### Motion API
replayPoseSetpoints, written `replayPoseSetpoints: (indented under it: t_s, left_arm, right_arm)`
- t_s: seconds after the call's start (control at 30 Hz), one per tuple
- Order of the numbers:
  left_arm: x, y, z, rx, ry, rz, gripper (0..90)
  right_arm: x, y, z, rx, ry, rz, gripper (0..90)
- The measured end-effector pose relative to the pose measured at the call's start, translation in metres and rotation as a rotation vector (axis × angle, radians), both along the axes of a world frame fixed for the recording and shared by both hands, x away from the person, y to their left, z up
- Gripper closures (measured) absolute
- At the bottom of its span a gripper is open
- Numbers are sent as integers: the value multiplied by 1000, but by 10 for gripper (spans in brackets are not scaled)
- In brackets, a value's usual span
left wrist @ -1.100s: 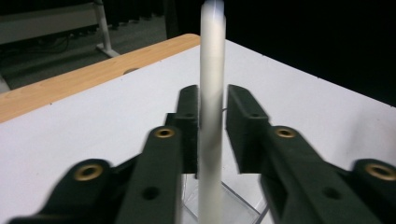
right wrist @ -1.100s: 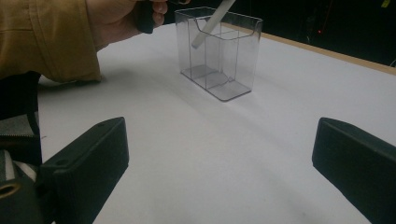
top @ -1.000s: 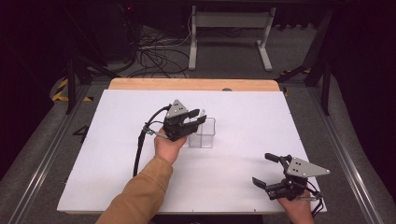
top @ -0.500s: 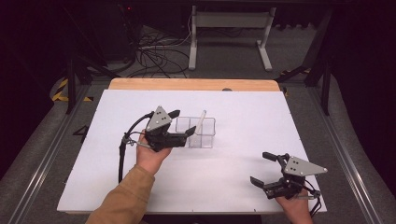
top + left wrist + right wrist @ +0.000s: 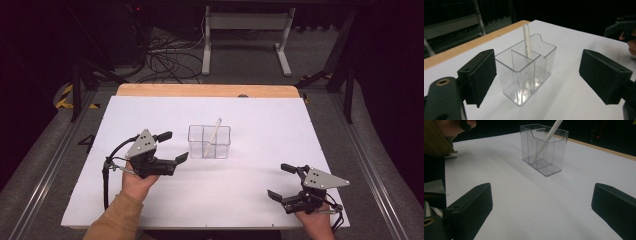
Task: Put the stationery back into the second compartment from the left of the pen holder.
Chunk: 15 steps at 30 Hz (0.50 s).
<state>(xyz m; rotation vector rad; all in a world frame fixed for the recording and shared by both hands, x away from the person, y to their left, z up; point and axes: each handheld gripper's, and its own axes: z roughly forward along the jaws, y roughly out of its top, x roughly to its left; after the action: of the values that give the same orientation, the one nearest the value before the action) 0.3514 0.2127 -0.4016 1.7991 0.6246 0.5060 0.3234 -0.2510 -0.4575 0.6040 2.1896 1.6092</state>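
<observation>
A clear two-compartment holder [image 5: 209, 142] stands mid-table on the white mat. A white stick [image 5: 212, 135] leans in its right compartment, its top tipped toward the far side. My left gripper [image 5: 175, 146] lies just left of the holder and apart from it. Its jaws have just been opening and nothing is between them. The left gripper view looks at the holder [image 5: 524, 75] and stick [image 5: 527, 42] a little ahead of the spread pads. My right gripper [image 5: 278, 181] rests open near the front right, with the holder [image 5: 544, 147] far ahead of it.
The white mat [image 5: 280, 120] covers the table, with a wooden strip [image 5: 205, 90] along the far edge. Beyond it are floor cables [image 5: 165, 55] and a white stand's legs [image 5: 245, 45]. A sleeve and hand [image 5: 441, 135] show at the right gripper view's upper left.
My left gripper has drawn back to the left, away from the holder, and its jaws have spread. The white stick stays in the holder. The right gripper has kept still.
</observation>
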Motion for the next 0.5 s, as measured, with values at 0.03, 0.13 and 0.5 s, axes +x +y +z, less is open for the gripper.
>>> replayPoseSetpoints:
  t_s: [0.03, 0.13, 0.5]
  left_arm:
    - [-2, 4, -3, -8, 12, -3, 141]
    - [-8, 16, -12, -18, 33, 5, 136]
    - [-32, 55, -44, -41, 76, 16, 71]
  right_arm:
    - [0, 0, 0, 1, 1, -2, 39]
    - [-1, 0, -1, -1, 3, 0, 39]
    - [-1, 1, -1, -11, 4, 2, 37]
